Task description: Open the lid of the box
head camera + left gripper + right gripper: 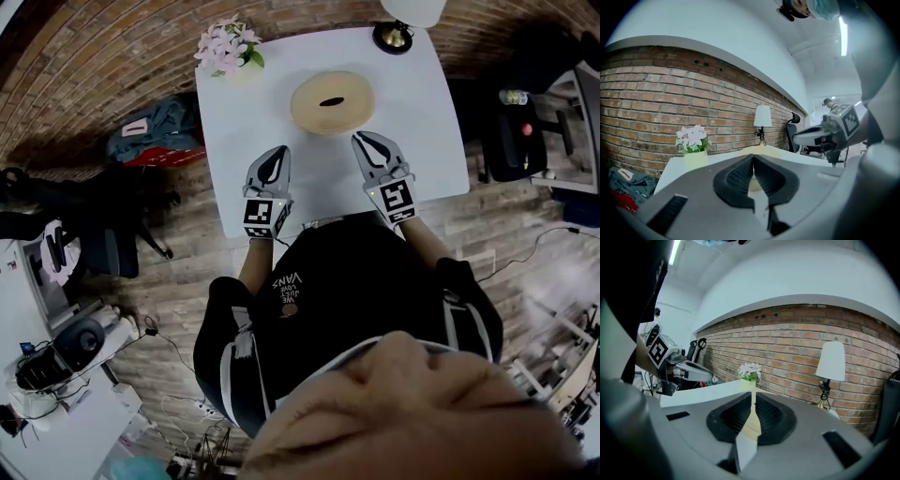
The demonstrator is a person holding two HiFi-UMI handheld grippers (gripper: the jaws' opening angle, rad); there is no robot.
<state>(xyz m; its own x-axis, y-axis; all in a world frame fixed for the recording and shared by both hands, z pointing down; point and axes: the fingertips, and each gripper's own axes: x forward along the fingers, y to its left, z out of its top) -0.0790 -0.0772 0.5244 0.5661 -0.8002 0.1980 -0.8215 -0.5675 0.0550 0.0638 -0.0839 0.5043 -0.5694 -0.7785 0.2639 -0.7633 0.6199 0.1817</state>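
A round beige box (332, 101) with a dark slot in its lid sits in the middle of the white table (427, 141); the lid lies flat on it. My left gripper (277, 150) hovers over the near part of the table, just short of the box's left side, jaws shut and empty. My right gripper (361, 139) is level with it by the box's near right edge, also shut on nothing. In the left gripper view the box (764, 149) shows just past the closed jaws. In the right gripper view a sliver of the box (751, 423) shows through the jaw slit.
A pot of pale flowers (228, 47) stands at the table's far left corner and a lamp (396, 33) at the far right. A brick wall runs behind. Bags and a chair (141, 141) are on the floor to the left, more chairs (516, 131) to the right.
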